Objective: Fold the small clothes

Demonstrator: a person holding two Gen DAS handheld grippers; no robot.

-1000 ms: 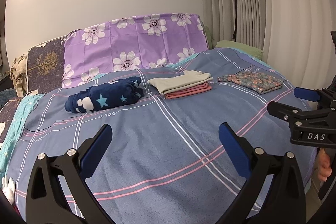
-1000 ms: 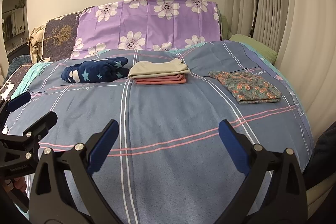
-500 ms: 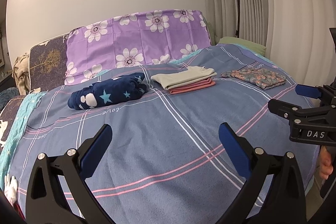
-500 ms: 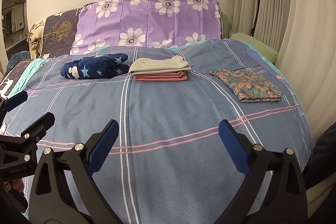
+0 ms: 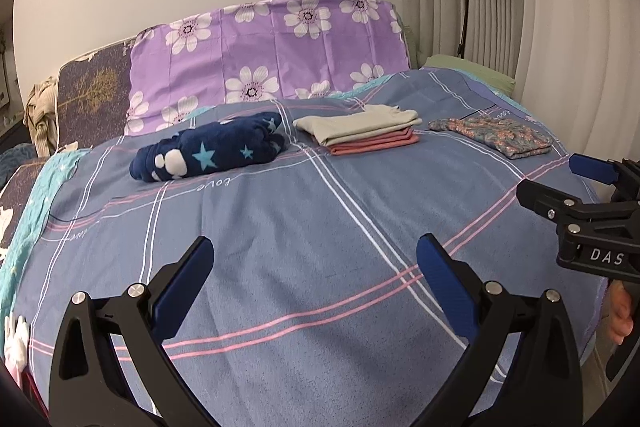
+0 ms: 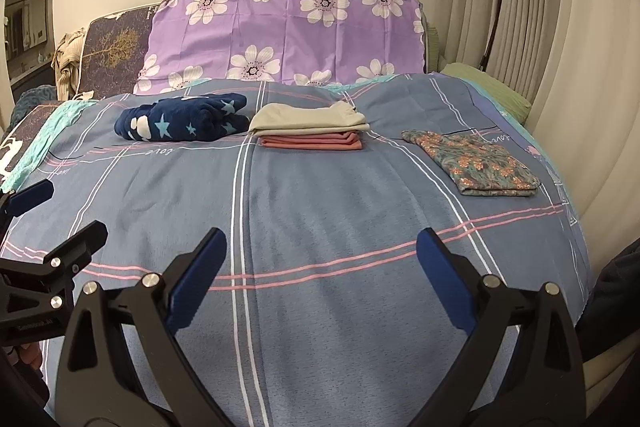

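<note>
Small clothes: all lie folded in a row across the far half of the bed (image 6: 320,211), likely parked clear of the bare near half. Navy star fleece bundle (image 6: 182,117); beige-on-pink stack (image 6: 310,127); floral piece (image 6: 476,163). Left gripper (image 5: 312,287) and right gripper (image 6: 320,275): fingers spread, empty. Writing: "love" on bedspread; "DAS" on gripper body.

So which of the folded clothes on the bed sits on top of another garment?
The beige folded garment, in the middle. It rests on the pink one; the navy star bundle and floral piece lie directly on the bedspread.
</note>
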